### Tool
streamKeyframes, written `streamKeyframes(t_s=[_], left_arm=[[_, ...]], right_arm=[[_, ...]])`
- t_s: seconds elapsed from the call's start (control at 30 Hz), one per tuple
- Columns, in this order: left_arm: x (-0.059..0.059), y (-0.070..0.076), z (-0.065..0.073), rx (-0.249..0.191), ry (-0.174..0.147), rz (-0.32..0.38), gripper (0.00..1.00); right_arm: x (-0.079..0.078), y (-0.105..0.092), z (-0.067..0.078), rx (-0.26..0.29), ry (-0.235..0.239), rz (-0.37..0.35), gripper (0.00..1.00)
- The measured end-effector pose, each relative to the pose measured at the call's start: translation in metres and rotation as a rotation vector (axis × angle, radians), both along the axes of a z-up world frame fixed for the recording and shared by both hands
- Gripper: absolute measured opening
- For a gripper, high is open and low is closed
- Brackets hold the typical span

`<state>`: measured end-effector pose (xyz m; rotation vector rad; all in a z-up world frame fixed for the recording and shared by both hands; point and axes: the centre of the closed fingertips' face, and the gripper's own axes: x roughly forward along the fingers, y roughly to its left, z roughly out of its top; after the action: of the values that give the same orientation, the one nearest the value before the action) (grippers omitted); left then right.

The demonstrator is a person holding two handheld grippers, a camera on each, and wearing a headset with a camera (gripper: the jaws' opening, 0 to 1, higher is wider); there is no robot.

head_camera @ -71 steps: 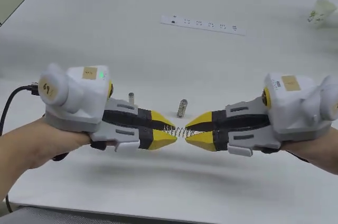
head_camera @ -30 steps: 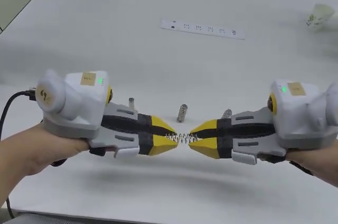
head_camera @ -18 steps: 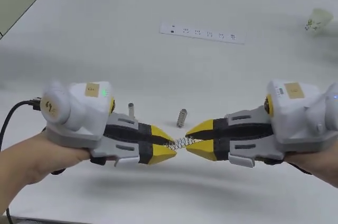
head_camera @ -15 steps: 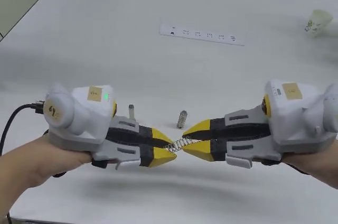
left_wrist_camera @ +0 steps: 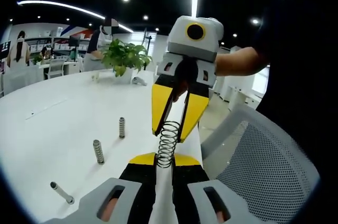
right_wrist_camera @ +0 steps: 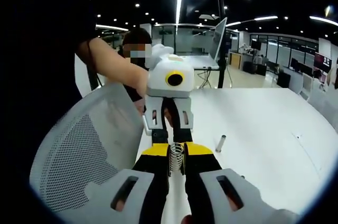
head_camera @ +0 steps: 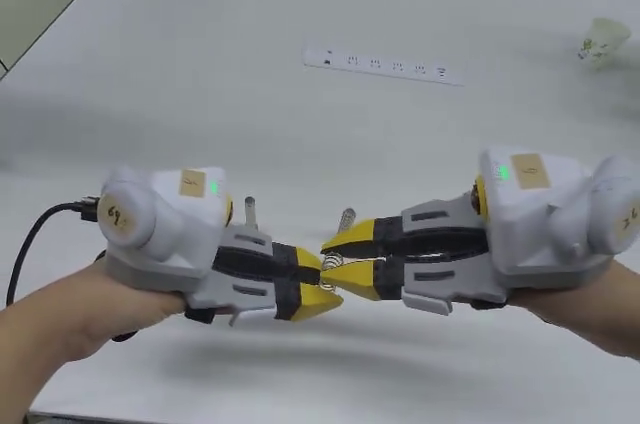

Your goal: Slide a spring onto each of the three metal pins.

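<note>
Mid-air, left gripper (head_camera: 322, 282) opposite right gripper (head_camera: 334, 262)

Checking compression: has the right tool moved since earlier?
Yes: the right tool shifted left, tips now past the sprung pin, squeezing the held spring toward the left tool.

White worktop (head_camera: 200, 64): power strip (head_camera: 382, 63) toward far edge, pale cup (head_camera: 600, 40) near far right corner, potted plant (left_wrist_camera: 125, 57) at one end, mesh chair (left_wrist_camera: 264, 166) just off an edge.
</note>
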<state>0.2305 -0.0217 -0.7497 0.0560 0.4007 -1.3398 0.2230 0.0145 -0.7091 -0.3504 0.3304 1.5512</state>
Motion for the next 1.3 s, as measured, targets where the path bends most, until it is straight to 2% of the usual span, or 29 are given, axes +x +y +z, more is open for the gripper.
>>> streamKeyframes(t_s=[0.17, 0.23, 0.33, 0.47, 0.63, 0.7, 0.9, 1.07, 1.3], left_arm=[[0.001, 0.004, -0.003, 0.006, 0.003, 0.012, 0.02], [0.001, 0.007, -0.004, -0.005, 0.022, 0.025, 0.02], [0.001, 0.009, -0.003, -0.021, 0.032, 0.035, 0.03], [0.003, 0.011, -0.003, -0.015, 0.029, 0.048, 0.04], [0.007, 0.016, -0.002, -0.016, 0.028, 0.077, 0.11], [0.007, 0.017, 0.000, -0.030, 0.040, 0.083, 0.12], [0.009, 0.022, 0.003, -0.029, 0.024, 0.106, 0.18], [0.011, 0.024, 0.005, -0.036, 0.030, 0.121, 0.26], [0.012, 0.028, 0.006, -0.029, 0.019, 0.139, 0.30]], right_arm=[[0.000, 0.002, -0.003, -0.015, -0.014, 0.002, 0.07], [0.001, 0.002, -0.003, -0.012, -0.009, -0.001, 0.07], [0.002, 0.004, -0.002, -0.011, -0.008, 0.000, 0.07], [0.003, 0.008, -0.003, -0.021, -0.017, 0.009, 0.07], [0.004, 0.009, -0.003, -0.027, -0.027, 0.015, 0.07], [0.005, 0.008, -0.004, -0.030, -0.028, 0.013, 0.07], [0.008, 0.007, -0.004, -0.030, -0.034, 0.001, 0.07], [0.011, 0.006, -0.005, -0.034, -0.044, -0.010, 0.07], [0.013, 0.005, -0.005, -0.036, -0.055, -0.019, 0.07]])
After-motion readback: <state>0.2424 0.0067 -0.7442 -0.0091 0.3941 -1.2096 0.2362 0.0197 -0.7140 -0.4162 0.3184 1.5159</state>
